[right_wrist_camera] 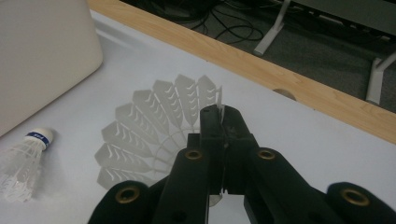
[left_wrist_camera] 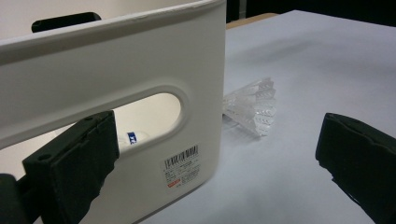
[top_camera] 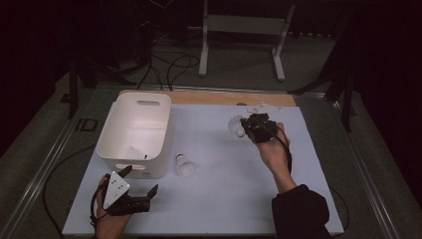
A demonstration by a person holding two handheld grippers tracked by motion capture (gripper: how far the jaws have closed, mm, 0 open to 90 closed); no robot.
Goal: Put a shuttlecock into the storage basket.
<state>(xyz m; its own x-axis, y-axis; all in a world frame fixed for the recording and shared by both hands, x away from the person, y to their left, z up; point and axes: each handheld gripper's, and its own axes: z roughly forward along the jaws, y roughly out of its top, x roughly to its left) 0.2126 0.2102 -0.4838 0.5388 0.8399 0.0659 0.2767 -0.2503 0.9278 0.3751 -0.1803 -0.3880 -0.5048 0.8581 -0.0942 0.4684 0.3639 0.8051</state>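
Observation:
A white plastic bin (top_camera: 115, 130) stands at the left of the white table sheet. One white shuttlecock (top_camera: 184, 166) lies on the sheet just right of the bin's front corner. My right gripper (top_camera: 245, 128), raised at the far right, is shut on the feather skirt of a second shuttlecock (top_camera: 235, 125). In the right gripper view the closed jaw tips (right_wrist_camera: 222, 117) pinch the skirt edge of that shuttlecock (right_wrist_camera: 149, 128), and the lying shuttlecock (right_wrist_camera: 25, 161) appears at lower left. My left gripper (top_camera: 141, 179) stands open in front of the bin (left_wrist_camera: 116, 60), with the lying shuttlecock (left_wrist_camera: 252, 108) beyond it.
A small white thing with a blue band (left_wrist_camera: 135, 138) shows through the bin's handle slot. A wooden strip (top_camera: 229, 97) borders the sheet's far edge. Beyond it, a metal stand (top_camera: 241, 30) and cables (top_camera: 169, 64) are on the floor.

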